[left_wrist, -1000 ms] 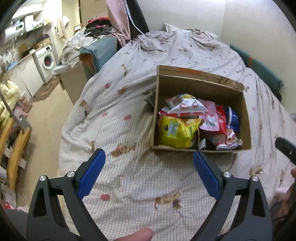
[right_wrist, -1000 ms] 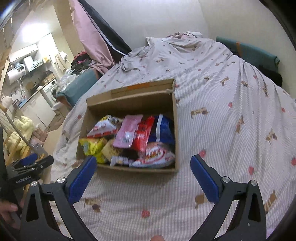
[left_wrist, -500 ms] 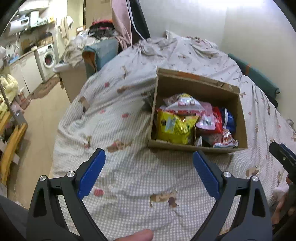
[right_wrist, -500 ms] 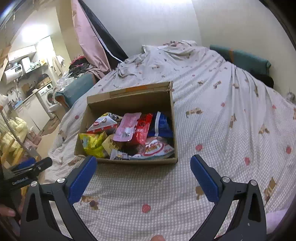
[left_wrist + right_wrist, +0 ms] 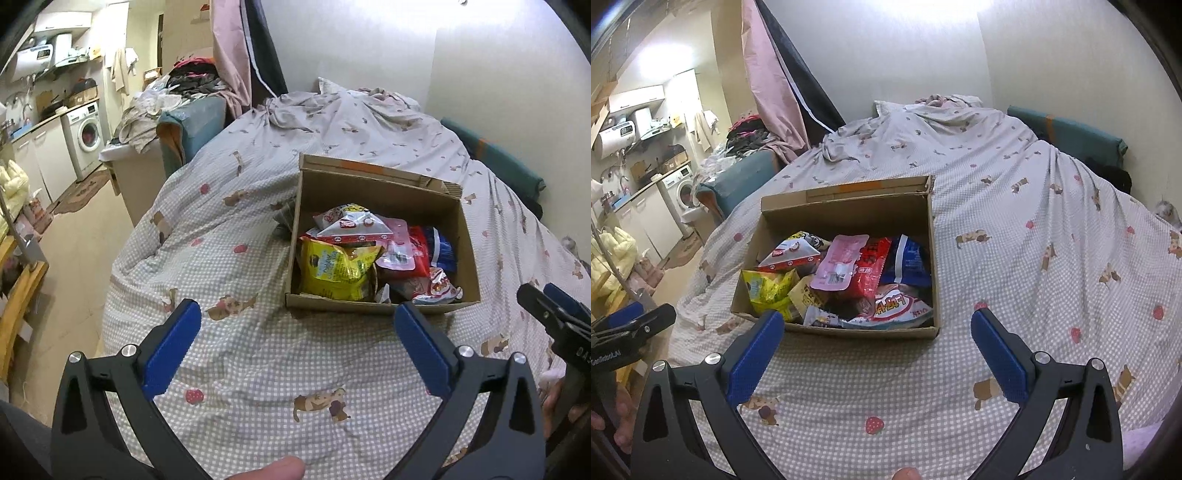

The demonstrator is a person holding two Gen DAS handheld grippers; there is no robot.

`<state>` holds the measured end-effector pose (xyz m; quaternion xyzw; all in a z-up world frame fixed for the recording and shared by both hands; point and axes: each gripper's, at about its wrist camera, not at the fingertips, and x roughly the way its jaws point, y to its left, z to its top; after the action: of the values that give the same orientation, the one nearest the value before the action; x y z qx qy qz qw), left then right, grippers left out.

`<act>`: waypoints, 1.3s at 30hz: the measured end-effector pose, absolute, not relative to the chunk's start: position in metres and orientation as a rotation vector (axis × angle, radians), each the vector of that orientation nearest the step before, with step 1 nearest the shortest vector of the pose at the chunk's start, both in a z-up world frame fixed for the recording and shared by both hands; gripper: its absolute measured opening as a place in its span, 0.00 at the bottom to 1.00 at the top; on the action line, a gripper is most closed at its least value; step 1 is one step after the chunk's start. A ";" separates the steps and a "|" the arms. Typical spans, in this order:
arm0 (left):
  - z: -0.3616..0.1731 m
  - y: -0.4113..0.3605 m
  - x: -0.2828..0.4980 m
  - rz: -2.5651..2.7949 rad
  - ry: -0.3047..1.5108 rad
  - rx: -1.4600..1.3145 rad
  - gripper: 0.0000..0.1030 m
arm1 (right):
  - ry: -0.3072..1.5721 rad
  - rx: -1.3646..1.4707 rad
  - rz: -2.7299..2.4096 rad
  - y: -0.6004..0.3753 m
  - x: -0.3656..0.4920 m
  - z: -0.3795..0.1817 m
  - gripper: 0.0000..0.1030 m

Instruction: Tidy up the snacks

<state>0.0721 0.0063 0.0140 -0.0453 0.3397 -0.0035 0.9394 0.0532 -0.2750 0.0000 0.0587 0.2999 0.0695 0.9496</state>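
An open cardboard box (image 5: pixel 469 236) (image 5: pixel 932 236) sits on the bed, filled with several snack packs: a yellow bag (image 5: pixel 332 269) (image 5: pixel 768 290), a white and red triangular pack (image 5: pixel 351 227) (image 5: pixel 788 254), a pink pouch (image 5: pixel 840 267), a red pack (image 5: pixel 873 273), a blue pack (image 5: pixel 910 260). My left gripper (image 5: pixel 295 350) is open and empty, short of the box's near left corner. My right gripper (image 5: pixel 877 350) is open and empty, just before the box's near wall. Each gripper shows at the edge of the other's view.
The bed has a checked cover with animal prints (image 5: pixel 258 369) (image 5: pixel 1052 295). A crumpled blanket (image 5: pixel 351 107) lies at its far end by the wall. To the left are a floor gap, a teal chair with laundry (image 5: pixel 192 122) and a washing machine (image 5: pixel 88 136).
Both grippers have pulled back and tilted up a little, so the box sits lower and farther in each view. Both stay open and empty.
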 end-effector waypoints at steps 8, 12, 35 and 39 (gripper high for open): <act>0.016 0.004 0.071 -0.012 0.680 -0.083 1.00 | 0.607 0.112 0.139 -0.275 0.054 -0.001 1.00; 0.016 0.003 0.070 -0.011 0.683 -0.082 1.00 | 0.606 0.108 0.136 -0.274 0.053 -0.001 1.00; 0.015 0.004 0.070 -0.011 0.687 -0.083 1.00 | 0.607 0.103 0.134 -0.274 0.054 -0.001 1.00; 0.015 0.004 0.070 -0.011 0.686 -0.082 1.00 | 0.603 0.101 0.133 -0.273 0.054 0.000 1.00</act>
<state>0.0704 0.0036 0.0151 -0.0401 0.3360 -0.0055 0.9410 0.0541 -0.2734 -0.0004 0.0497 0.2964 0.0655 0.9515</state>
